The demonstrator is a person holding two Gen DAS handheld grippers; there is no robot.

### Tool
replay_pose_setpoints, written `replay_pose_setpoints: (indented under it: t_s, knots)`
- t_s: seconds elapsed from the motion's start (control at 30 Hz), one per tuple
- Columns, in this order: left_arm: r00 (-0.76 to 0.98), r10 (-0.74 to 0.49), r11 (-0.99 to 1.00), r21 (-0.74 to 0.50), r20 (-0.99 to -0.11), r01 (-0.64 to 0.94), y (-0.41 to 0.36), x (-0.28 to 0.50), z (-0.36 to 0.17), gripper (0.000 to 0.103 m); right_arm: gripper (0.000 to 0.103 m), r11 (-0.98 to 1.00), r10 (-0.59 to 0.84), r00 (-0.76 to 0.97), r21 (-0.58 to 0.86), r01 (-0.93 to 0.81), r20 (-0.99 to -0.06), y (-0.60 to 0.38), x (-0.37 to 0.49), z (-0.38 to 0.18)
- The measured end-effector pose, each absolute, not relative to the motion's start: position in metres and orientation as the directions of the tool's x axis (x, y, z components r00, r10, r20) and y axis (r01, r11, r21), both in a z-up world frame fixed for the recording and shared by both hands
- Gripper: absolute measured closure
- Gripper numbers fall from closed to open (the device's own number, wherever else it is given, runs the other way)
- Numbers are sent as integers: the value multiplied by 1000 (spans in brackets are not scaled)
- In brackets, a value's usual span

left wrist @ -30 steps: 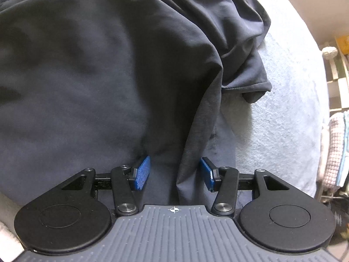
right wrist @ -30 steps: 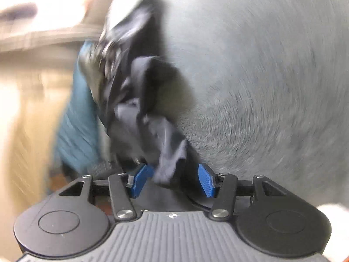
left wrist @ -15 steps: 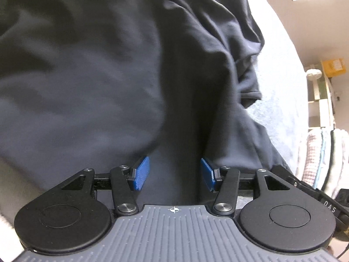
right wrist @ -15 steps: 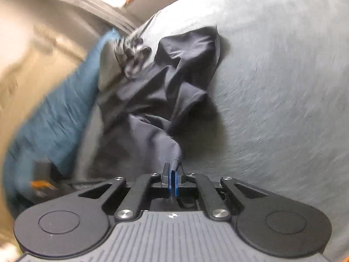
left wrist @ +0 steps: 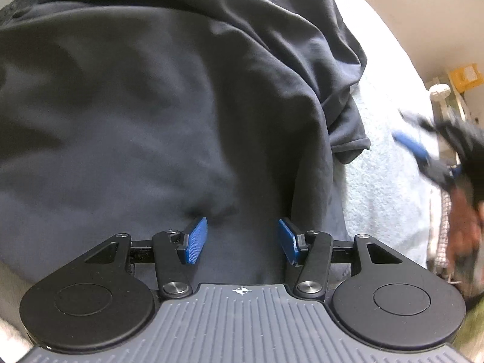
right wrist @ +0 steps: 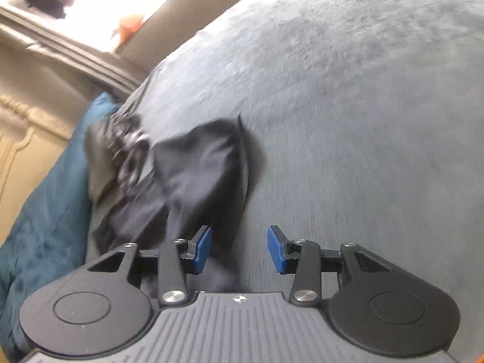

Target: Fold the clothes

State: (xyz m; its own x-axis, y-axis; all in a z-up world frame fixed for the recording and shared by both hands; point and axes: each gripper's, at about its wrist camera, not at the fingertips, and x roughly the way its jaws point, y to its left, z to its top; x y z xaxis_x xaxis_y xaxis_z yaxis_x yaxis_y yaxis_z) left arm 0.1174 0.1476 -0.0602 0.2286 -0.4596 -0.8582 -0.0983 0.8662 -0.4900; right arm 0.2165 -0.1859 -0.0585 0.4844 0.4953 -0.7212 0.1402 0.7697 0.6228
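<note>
Half a second ago my right fingers [right wrist: 238,249] were clenched on the dark garment [right wrist: 193,181] — they have just been opening, released, the cloth lying ahead-left on the grey bed [right wrist: 363,106]. My left fingers [left wrist: 243,240] stand released over that garment [left wrist: 151,106].

Your left gripper [left wrist: 240,240] points steeply downward with its blue pads parted and nothing pinched between them. Your right gripper [right wrist: 239,249] has just been opening; its jaws stand apart and grip nothing, blurred at the left view's right edge.
</note>
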Motion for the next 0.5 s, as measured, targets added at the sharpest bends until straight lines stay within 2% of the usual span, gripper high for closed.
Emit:
replay_pose_setpoints:
  t_s: [0.1,0.2,0.3,0.33,0.37,0.4,0.43,0.5]
  knots:
    - [221,-467,861,-497,-856,-107,149,121,-65,51,58,758,483,487,626,183,-728,-176,266,-79]
    - [217,-494,840,-527,-842,-132,157,121,-70,51,46,746,462,457,612,264,-760,-167,304,-103]
    - [213,-522,816,-556,-826,-156,166,120,-73,51,49,722,504,451,646,249,-737,-148,321,-111]
    - [211,-530,809,-564,-821,-164,168,120,-74,51,53,737,507,442,638,223,-740,-139,323,-111]
    - [209,-535,805,-570,-818,-168,170,120,-75,51,72,766,497,427,613,193,-756,-128,325,-110]
    - [207,-540,801,-574,-816,-172,171,119,-76,51,96,806,472,408,570,159,-781,-116,327,-109]
    - [202,-542,800,-575,-816,-173,172,119,-76,51,100,843,444,391,524,123,-806,-104,330,-108]
    - [191,-544,800,-574,-817,-174,173,120,-75,51,100,873,411,425,483,73,-807,-92,336,-93]
